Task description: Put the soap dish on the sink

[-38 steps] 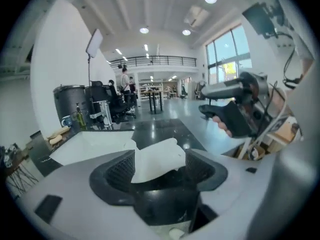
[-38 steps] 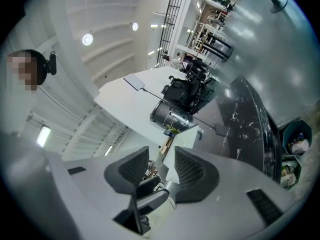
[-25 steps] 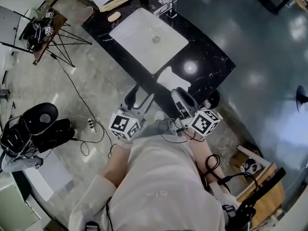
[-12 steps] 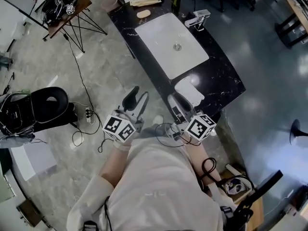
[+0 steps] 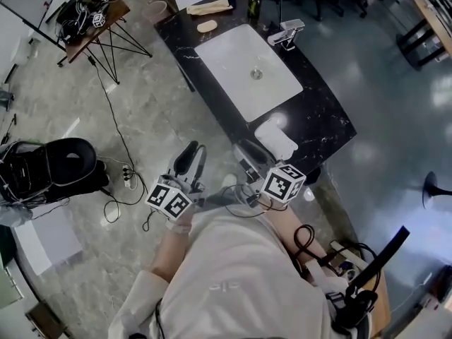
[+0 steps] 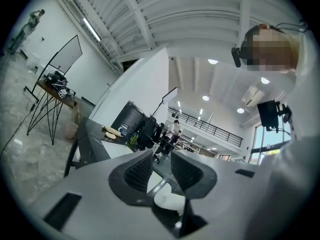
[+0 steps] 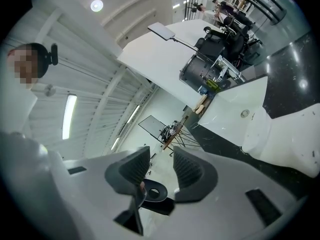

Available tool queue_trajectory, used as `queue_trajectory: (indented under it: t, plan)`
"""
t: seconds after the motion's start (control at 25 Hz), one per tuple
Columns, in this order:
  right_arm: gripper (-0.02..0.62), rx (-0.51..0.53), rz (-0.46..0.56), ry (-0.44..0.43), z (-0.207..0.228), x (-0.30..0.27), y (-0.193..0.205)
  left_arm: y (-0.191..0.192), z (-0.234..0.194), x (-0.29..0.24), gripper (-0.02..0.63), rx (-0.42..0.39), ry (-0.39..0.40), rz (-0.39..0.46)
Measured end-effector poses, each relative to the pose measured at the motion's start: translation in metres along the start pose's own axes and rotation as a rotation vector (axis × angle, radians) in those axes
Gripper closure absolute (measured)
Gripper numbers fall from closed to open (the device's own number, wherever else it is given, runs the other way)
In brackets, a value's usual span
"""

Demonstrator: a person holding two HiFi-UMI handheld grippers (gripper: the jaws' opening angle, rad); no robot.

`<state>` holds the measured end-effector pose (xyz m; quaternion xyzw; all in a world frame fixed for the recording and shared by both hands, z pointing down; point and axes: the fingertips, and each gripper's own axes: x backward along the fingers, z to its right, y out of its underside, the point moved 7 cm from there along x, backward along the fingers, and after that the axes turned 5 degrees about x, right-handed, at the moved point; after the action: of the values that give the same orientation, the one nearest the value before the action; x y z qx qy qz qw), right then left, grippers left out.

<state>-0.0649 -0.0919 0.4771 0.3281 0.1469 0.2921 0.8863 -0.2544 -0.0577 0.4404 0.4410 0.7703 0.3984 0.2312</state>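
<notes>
Both are backing off the worktop [image 5: 321, 111] now, left gripper [image 5: 193, 155] fingers just closing partway on nothing, right gripper [image 5: 248, 152] fingers spread and empty, and the white soap dish [image 5: 277, 138] sits alone at the worktop's near end by the basin [image 5: 240, 66], so the placing looks done.

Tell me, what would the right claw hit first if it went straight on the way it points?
Nothing close, it seems. The right claw points away from the black counter, out above the floor; the first thing in line looks like the tripod table far off, though depth is hard to judge.
</notes>
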Motion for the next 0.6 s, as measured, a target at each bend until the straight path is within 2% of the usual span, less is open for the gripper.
queue_trajectory:
  t: [0.2,0.4,0.6]
  plan:
    - [0.434,-0.007,-0.026,0.011,0.005,-0.004,0.003,0.005,0.005,-0.003,0.502,0.029,0.005,-0.032]
    - [0.434,-0.012,-0.029,0.031,0.008,-0.003,0.003,0.017,0.006,-0.011,0.512,0.061,0.04,-0.066]
    - [0.436,-0.009,-0.045,0.052,0.01,0.0,0.001,0.021,0.013,-0.022,0.554,0.094,0.097,-0.089]
